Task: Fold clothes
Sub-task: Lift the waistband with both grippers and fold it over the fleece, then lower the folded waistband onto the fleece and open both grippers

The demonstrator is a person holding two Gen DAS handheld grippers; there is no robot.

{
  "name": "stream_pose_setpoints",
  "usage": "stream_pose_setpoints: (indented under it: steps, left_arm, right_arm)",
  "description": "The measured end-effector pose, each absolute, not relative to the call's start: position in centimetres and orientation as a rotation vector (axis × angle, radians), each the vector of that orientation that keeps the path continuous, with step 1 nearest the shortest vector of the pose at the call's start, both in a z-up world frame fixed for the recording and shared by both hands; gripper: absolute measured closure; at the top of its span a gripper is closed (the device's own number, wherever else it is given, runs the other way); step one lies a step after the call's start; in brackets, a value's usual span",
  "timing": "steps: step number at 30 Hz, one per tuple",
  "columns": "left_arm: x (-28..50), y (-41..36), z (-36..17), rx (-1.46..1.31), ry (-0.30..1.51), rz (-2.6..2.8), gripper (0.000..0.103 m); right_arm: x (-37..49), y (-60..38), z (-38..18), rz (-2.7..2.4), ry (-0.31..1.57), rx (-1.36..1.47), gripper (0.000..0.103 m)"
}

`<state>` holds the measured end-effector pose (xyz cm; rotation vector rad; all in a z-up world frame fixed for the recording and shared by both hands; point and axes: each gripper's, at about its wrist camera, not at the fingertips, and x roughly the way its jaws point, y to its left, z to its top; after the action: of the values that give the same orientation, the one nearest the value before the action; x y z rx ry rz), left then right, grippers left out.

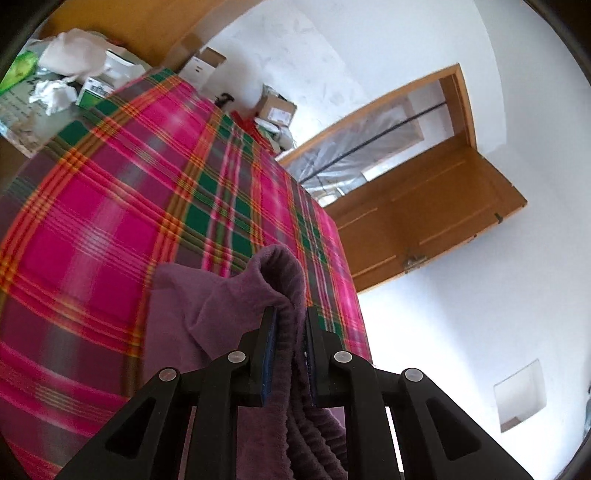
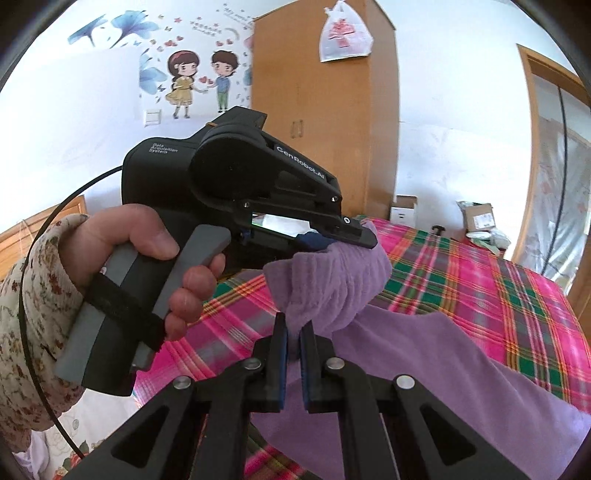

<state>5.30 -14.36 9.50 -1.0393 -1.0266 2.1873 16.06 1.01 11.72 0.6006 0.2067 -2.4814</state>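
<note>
Both grippers are clamped on a purple garment [image 2: 424, 362]: the left gripper [image 1: 291, 317] on its ribbed edge, the right gripper [image 2: 293, 332] on a bunched fold. From there the garment is draped toward 4 o'clock over the plaid bedspread [image 2: 480, 280].

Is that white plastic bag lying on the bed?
No, the plastic bag hangs high on the wooden wardrobe, well above the plaid bedspread.
</note>
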Motion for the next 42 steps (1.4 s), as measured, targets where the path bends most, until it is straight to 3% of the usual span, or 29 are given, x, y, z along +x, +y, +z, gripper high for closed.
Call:
stream_pose_setpoints:
  steps: [27, 30, 32, 37, 42]
  left_arm:
    - [2.4, -2.3, 5.9, -1.221, -0.899, 2.033, 0.088]
    - [2.4, -1.4, 5.3, -1.245, -0.88, 2.022, 0.086]
    - [2.5, -0.9, 5.4, -1.248, -0.844, 2.034, 0.074]
    - [2.8, -1.2, 5.1, -1.249, -0.861, 2.051, 0.061]
    - [4.0, -2.4, 4.9, -1.223, -0.877, 2.096, 0.061]
  right_arm:
    - [15.7, 11.0, 8.9, -2.633, 0.069, 0.736, 0.097]
    - [15.6, 11.7, 8.1, -2.633, 0.055, 0.773, 0.097]
    - [15.6, 12.2, 7.6, -2.629, 0.043, 0.786, 0.097]
    - [15.4, 13.0, 6.6, -2.608, 0.002, 0.839, 0.096]
    - [15.2, 13.9, 5.8, -2.595, -0.036, 0.868, 0.095]
